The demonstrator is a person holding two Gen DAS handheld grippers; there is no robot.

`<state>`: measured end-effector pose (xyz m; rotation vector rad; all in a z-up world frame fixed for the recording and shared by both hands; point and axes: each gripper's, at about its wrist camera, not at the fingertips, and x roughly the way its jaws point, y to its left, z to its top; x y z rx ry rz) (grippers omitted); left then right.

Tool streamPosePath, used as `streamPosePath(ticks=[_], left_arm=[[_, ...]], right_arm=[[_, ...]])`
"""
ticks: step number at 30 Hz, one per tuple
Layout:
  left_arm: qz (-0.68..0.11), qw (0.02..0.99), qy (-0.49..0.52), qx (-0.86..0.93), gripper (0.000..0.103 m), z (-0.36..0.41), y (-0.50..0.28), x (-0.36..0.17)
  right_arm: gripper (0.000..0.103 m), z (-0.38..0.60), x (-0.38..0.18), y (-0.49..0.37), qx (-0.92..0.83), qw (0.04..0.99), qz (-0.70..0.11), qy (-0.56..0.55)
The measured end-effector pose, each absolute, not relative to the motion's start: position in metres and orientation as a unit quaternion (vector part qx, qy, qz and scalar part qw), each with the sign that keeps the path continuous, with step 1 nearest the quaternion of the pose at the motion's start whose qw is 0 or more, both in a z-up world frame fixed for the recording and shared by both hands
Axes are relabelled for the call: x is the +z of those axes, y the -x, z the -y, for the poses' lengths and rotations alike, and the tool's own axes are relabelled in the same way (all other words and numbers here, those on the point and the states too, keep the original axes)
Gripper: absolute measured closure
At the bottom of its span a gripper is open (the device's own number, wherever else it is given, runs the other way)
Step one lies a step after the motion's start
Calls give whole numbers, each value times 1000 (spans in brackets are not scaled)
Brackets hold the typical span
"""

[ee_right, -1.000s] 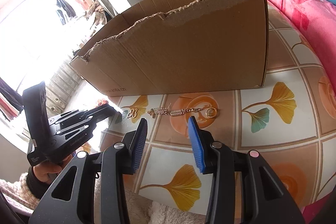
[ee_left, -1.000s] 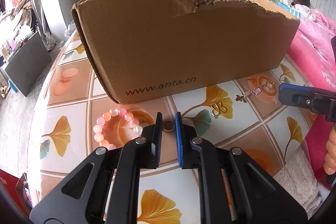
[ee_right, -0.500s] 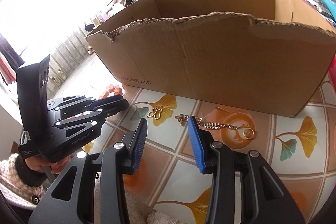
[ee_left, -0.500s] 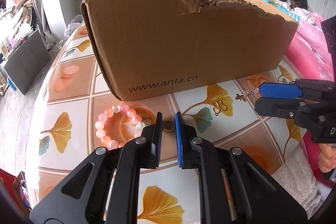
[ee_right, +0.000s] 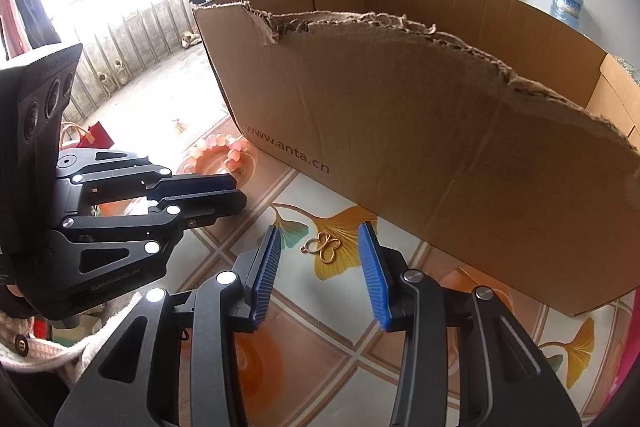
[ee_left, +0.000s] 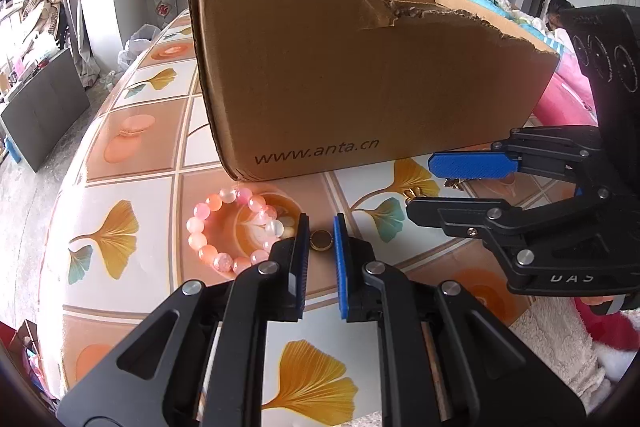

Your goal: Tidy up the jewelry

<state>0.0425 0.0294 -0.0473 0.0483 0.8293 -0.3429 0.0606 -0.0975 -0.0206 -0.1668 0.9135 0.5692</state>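
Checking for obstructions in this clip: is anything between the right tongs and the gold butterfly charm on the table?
Nothing visible. The right tongs stand open with the charm lying bare on the table just ahead of the gap. The left tongs sit off to one side, and the box stands behind the charm, apart from it.

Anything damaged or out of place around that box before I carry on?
Yes: the cardboard box is damaged. Its near wall has a ragged, torn top edge that dips lower toward one end, with frayed board showing. The pink bead bracelet, gold ring and gold clasp lie loose on the table outside it.
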Motion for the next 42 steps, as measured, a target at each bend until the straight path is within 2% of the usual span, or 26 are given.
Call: streamPosePath(ticks=[6, 11, 15, 21, 24, 26, 32, 33, 35, 36, 37, 42], left_arm=[[-398, 901, -20, -169, 92, -33, -42, -48], [-398, 901, -20, -172, 92, -35, -41, -48], [-396, 902, -19, -171, 92, -35, -41, -48], [-395, 902, -15, -173, 92, -37, -40, -48], [-395, 902, -15, -174, 92, -38, -40, -48], [-395, 902, -13, -175, 92, -38, -40, -48], [-394, 902, -14, -176, 92, -39, -40, -48], [-394, 902, -14, -176, 92, -39, -40, -48], [-394, 902, -14, -176, 92, -39, -40, -48], [-394, 902, -15, -176, 92, -39, -40, -48], [-394, 902, -17, -176, 92, -38, -40, -48], [-394, 902, -20, -177, 92, -37, -41, -48]], right_arm=[[64, 90, -22, -63, 262, 853, -437, 110], [69, 87, -20, -67, 259, 847, -449, 118], [82, 82, -19, -71, 264, 838, -460, 124], [84, 83, -16, -76, 265, 836, -467, 109], [100, 88, -13, -73, 270, 834, -472, 93], [100, 93, -12, -73, 265, 835, -473, 89], [100, 104, -1, -70, 263, 839, -468, 87], [96, 105, 2, -70, 261, 841, -466, 90], [81, 102, 2, -72, 268, 834, -472, 95], [67, 100, 3, -73, 271, 833, -472, 100], [63, 99, 4, -73, 276, 831, -471, 108], [63, 89, -7, -81, 290, 805, -497, 145]])
